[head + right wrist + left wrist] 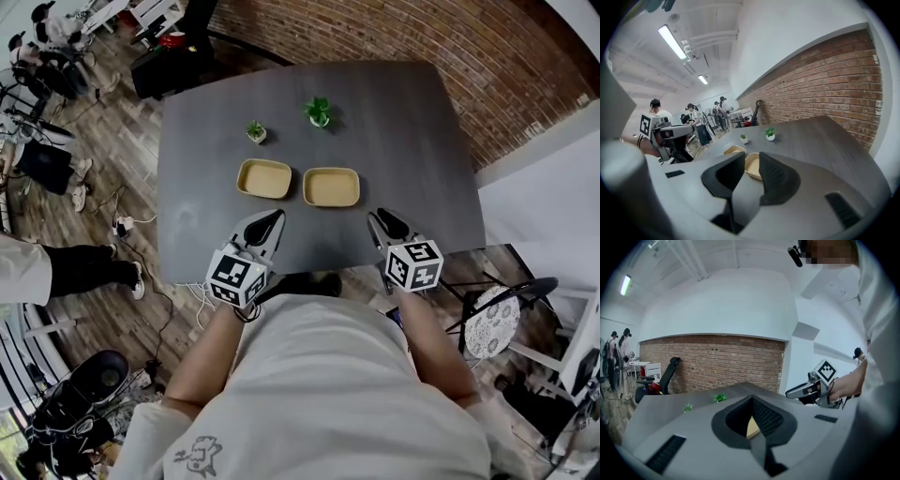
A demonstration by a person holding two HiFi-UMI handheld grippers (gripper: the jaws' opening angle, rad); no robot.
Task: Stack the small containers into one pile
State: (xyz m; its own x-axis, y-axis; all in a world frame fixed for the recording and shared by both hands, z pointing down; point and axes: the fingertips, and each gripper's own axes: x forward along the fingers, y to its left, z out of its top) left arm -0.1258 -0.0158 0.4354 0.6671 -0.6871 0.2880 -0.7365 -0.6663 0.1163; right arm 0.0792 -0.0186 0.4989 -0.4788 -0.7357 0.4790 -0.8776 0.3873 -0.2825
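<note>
- Head view looks steeply down on a dark grey table (422, 141). Two tan containers lie side by side on its near half, both upright and not stacked.
- The left container (264, 178) and the right container (332, 187) sit close together, with a thin strip of tabletop between them.
- Behind them stand two little potted plants. The smaller plant (256, 131) is behind the left container, and the larger plant (319, 112) is further back, between the two containers.
- The left gripper (269, 223) is held over the near edge of the table. It points towards the left container and is short of it, not touching.
- In the left gripper view its jaws stand apart in a wedge that narrows towards the tips. Nothing is gripped, and a sliver of tan container shows through the gap.
- The right gripper (385, 223) is also over the near edge, in front of the right container and a little to its right, clear of it.
- In the right gripper view its jaws are spread with a plain gap and hold nothing. The right container shows through that gap beyond the tips, and the left container lies further off to the left.
- The wearer's white shirt (356, 394) fills the bottom of the head view.
- A brick wall (403, 47) runs behind the table, a chair with a patterned seat (491, 322) stands to the right, and a bystander's dark-trousered legs (84, 270) stretch across the wooden floor at the left.
</note>
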